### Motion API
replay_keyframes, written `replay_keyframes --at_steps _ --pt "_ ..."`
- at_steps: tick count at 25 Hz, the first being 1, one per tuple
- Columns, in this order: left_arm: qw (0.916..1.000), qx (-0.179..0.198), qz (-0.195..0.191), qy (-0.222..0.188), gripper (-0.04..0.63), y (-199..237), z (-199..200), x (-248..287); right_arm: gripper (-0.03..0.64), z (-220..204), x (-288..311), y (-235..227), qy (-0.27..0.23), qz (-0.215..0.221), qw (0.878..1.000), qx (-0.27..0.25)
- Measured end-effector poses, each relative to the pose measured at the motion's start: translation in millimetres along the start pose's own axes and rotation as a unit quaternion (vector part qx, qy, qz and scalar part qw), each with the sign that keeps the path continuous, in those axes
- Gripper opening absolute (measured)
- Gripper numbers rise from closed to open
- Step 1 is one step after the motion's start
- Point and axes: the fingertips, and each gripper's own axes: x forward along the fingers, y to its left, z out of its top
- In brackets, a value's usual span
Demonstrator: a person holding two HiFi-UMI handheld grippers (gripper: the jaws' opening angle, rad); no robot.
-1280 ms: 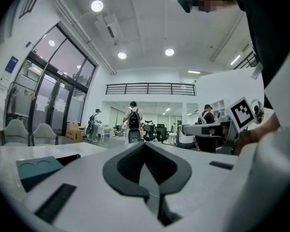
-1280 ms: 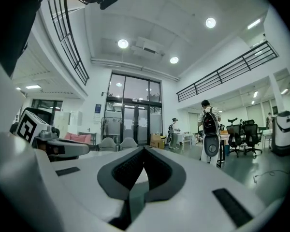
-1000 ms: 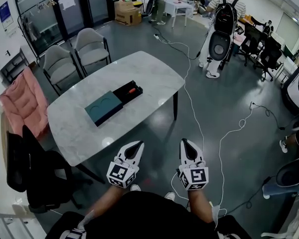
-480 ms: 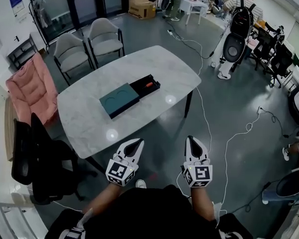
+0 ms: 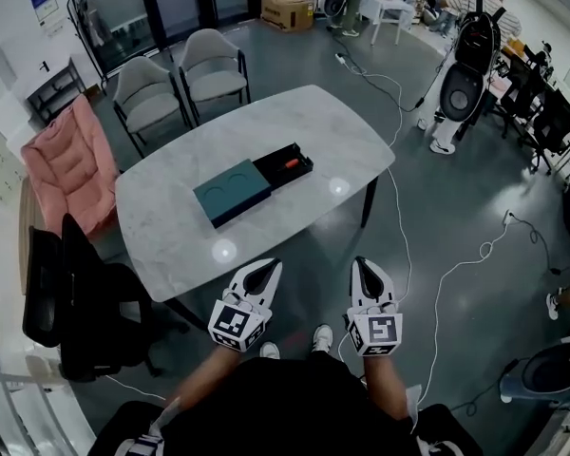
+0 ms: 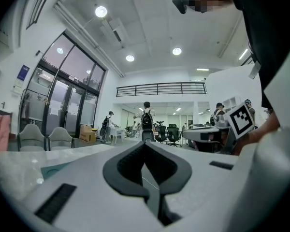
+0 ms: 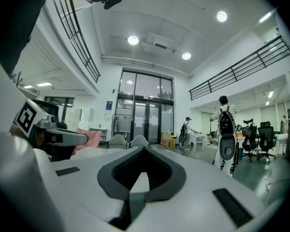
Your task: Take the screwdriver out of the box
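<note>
A: Progress?
B: None yet. The screwdriver (image 5: 287, 162) lies in the open box (image 5: 234, 192) on the worktop (image 5: 171, 240), at 11 o'clock of the claws.
A: Claws?
B: The left claw (image 5: 264, 271) and right claw (image 5: 364, 273) are closed, empty, and short of the worktop.

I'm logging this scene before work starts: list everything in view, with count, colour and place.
table: one, white marble, centre
box: one, teal, black tray slid out, on table
screwdriver: one, red handle, in tray
chairs: two, grey, beyond table
armchair: one, pink, left
office chair: one, black, near left
carton: one, brown, far end
cables: several, white, floor right
person with backpack: one, dark backpack, far right
left tool: one, white, shut, bottom centre
right tool: one, white, shut, bottom centre
</note>
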Motion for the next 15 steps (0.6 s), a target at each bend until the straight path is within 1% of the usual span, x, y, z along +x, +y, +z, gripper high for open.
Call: replay_keyframes --at_steps 5,10,12,15 --pt "0.9999 0.000 0.013 0.001 0.006 -8.9 4.4 31.7 0.023 -2.7 10.7 -27.5 -0.001 0.019 1.000 0.008" --pt "0.9993 0.006 0.035 0.005 0.006 -13.6 5.3 62.9 0.023 0.0 22.6 -64.9 -0.009 0.035 0.999 0.011" --pt "0.9990 0.005 0.043 0.009 0.006 -17.2 2.3 75.0 0.023 0.9 26.9 -79.0 -0.013 0.040 0.999 0.000" --pt "0.9987 0.003 0.047 0.019 0.006 -29.4 -2.4 93.2 0.023 5.2 32.8 -96.4 -0.019 0.050 0.998 -0.031"
